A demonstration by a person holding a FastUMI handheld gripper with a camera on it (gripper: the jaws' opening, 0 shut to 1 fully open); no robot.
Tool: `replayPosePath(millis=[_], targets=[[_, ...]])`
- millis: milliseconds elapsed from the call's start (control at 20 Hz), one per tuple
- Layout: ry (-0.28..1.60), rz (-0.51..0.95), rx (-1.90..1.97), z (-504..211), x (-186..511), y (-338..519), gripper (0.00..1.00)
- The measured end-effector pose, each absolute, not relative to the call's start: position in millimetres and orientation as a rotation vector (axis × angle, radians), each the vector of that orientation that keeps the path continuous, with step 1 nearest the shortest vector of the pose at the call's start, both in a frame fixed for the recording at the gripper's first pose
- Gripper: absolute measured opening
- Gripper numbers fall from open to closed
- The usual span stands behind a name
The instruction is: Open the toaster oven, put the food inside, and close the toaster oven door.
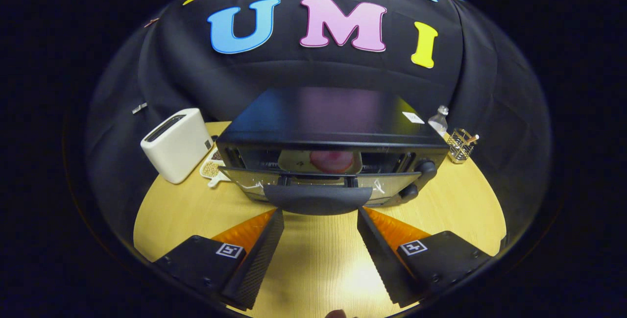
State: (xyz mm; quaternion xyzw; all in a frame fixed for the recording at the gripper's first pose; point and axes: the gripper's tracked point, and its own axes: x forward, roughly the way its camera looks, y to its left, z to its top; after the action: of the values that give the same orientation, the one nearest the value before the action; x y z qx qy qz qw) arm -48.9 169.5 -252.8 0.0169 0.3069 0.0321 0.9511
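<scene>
A black toaster oven (323,122) stands on the round wooden table just ahead of my fingers. Its glass door (254,180) hangs partly open, tilted toward me, with the wide dark handle (318,198) lowest and nearest. Through the gap at the door's top I see pink food (332,160) on a tray (294,161) inside the oven. My gripper (321,220) is open, its two fingertips just below the handle's ends, touching nothing that I can make out. Two knobs (425,168) sit on the oven's right side.
A white toaster (176,144) stands to the left of the oven, with a small plate of grains (211,168) between them. Behind the oven's right corner are a clear bottle (438,121) and a wire holder (460,145). Bare table (318,264) lies between my fingers.
</scene>
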Motion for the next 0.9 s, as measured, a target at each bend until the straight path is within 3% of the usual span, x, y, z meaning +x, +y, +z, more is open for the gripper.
replayPosePath(millis=[900], targets=[[0.253, 0.09, 0.028, -85, -59, 134, 0.99]])
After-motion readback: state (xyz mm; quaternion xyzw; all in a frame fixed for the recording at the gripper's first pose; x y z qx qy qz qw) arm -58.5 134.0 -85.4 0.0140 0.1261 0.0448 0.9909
